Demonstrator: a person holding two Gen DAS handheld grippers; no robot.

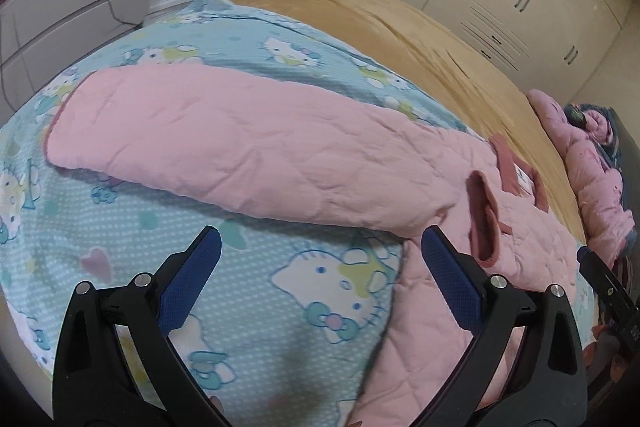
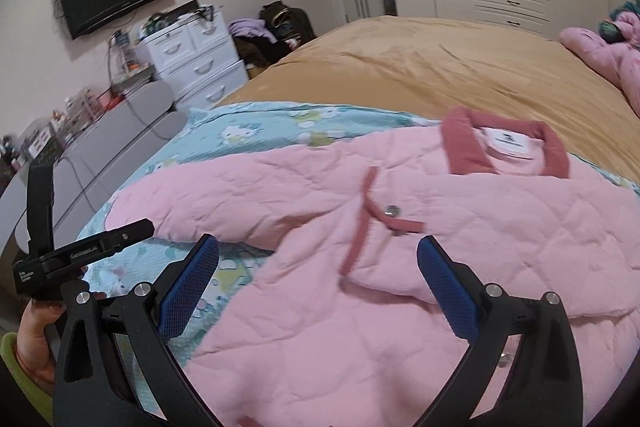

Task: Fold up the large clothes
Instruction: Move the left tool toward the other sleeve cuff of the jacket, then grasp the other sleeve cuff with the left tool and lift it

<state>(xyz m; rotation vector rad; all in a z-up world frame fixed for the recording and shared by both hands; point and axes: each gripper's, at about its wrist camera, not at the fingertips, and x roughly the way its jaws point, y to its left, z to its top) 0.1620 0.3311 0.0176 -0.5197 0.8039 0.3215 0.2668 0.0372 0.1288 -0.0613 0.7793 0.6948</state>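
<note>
Pink quilted garment (image 2: 360, 307), spread face-up on a cartoon-print blue blanket (image 1: 312, 287) that covers the near part of a tan-covered bed (image 2: 420, 67). Collar (image 2: 504, 147) with its white label toward the far edge of the blanket, near the bare tan cover. One long sleeve (image 1: 224, 147) stretched flat sideways across the blanket, cuff toward the blanket's left edge. Front placket with darker pink trim and a metal snap (image 2: 391, 211) showing; one flap turned slightly back there.

Left gripper (image 1: 320, 259) wide open, nothing between its blue pads (image 1: 188, 287), hovering over bare blanket just beside the body of the garment and below the sleeve. Right gripper (image 2: 318, 259) likewise spread wide, empty, poised over the chest area near the placket. A hand (image 2: 36, 339) visible at the left gripper's handle in the right wrist view.

Judged from the layout: early in the fold. Laid out and roughly smoothed, but sleeve not yet brought in, sides not turned, no lengthwise fold made. Left to do, probably: sleeve across the chest, likewise the other sleeve (out of sight here), then hem up toward the collar. Second pink padded item (image 1: 596, 179) bunched at the far right edge of the bed, untouched.
</note>
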